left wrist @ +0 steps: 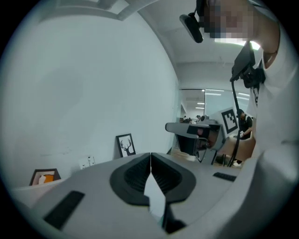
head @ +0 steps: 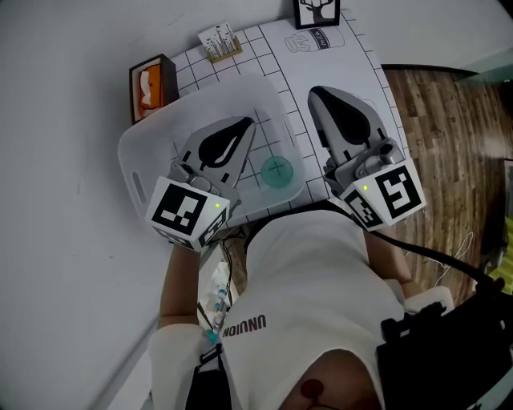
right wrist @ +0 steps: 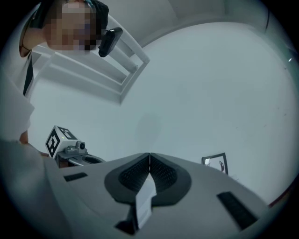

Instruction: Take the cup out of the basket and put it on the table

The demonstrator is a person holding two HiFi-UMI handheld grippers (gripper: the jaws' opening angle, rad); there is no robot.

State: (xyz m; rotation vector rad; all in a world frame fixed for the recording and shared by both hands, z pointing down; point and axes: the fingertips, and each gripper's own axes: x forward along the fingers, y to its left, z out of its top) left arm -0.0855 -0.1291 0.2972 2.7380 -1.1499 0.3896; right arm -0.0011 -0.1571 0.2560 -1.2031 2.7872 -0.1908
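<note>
Step in hand: approach, no grasp yet. Centre-left: basket (head: pixel 132 160), with left gripper (head: pixel 243 124) above it, jaws clenched together, empty. Centre: teal cup (head: pixel 277 170) sits inside basket, untouched. Right: right gripper (head: pixel 317 93) also clenched, empty, over table (head: pixel 268 52). Next, probably: part one gripper's jaws and descend on cup.

**A:** The left gripper (head: pixel 245 126) sits over a good chunk of the basket (head: pixel 132 164), so whatever's inside to the left of the cup (head: pixel 276 171) is hidden.

**B:** Yep. The deer picture (head: pixel 317 11) is chopped by the top edge too, and the small card (head: pixel 219 40) has print way too tiny to read.
</note>
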